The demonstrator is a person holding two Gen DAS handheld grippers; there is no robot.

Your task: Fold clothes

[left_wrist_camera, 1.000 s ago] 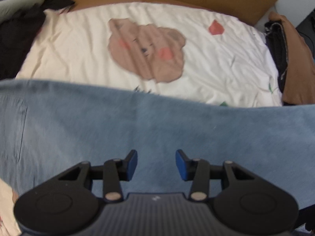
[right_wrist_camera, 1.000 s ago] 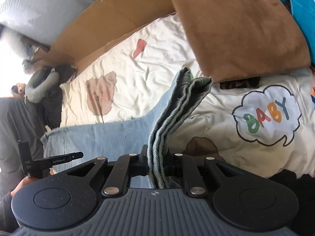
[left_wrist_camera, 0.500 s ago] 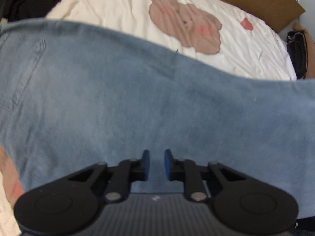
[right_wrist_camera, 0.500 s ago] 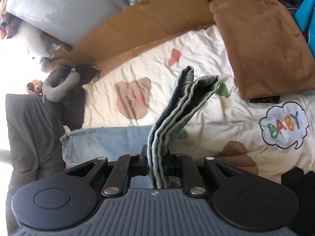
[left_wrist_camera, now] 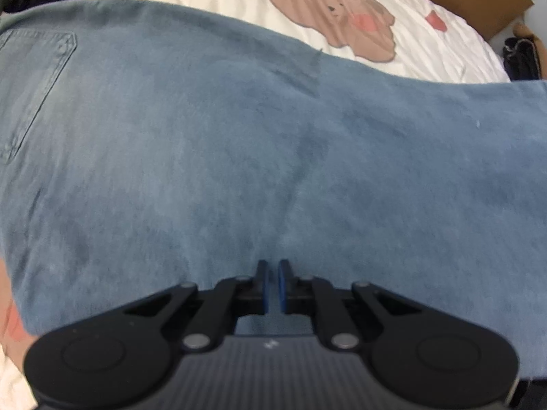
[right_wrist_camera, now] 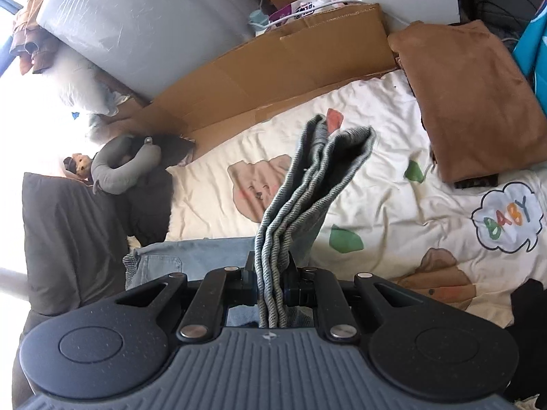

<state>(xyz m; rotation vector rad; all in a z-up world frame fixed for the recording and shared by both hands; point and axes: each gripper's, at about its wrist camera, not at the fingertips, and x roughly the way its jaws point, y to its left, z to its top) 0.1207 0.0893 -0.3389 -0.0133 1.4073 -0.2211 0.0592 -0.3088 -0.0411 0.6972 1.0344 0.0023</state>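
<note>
Cream cartoon-bear bedsheet [right_wrist_camera: 393, 205] covers bed; flattened brown cardboard [right_wrist_camera: 273, 68] at 12 o'clock, folded brown garment [right_wrist_camera: 471, 102] at 2 o'clock. Light blue denim jeans [left_wrist_camera: 273, 143] spread flat across sheet, back pocket at 9 o'clock. Left gripper [left_wrist_camera: 272, 285] low over denim, blue pads nearly together, narrow slit between; grip on cloth unclear. Right gripper [right_wrist_camera: 272, 282] clamped on bunched jeans leg end [right_wrist_camera: 307, 184], layers sticking up toward 12 o'clock.

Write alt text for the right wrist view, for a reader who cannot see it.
The right gripper is shut on a bunched end of the blue jeans, whose layered edges stand up from its jaws. Behind lies a cream bedsheet printed with bears and the word BABY, with a folded brown garment at the right and flattened cardboard along the far edge.
</note>
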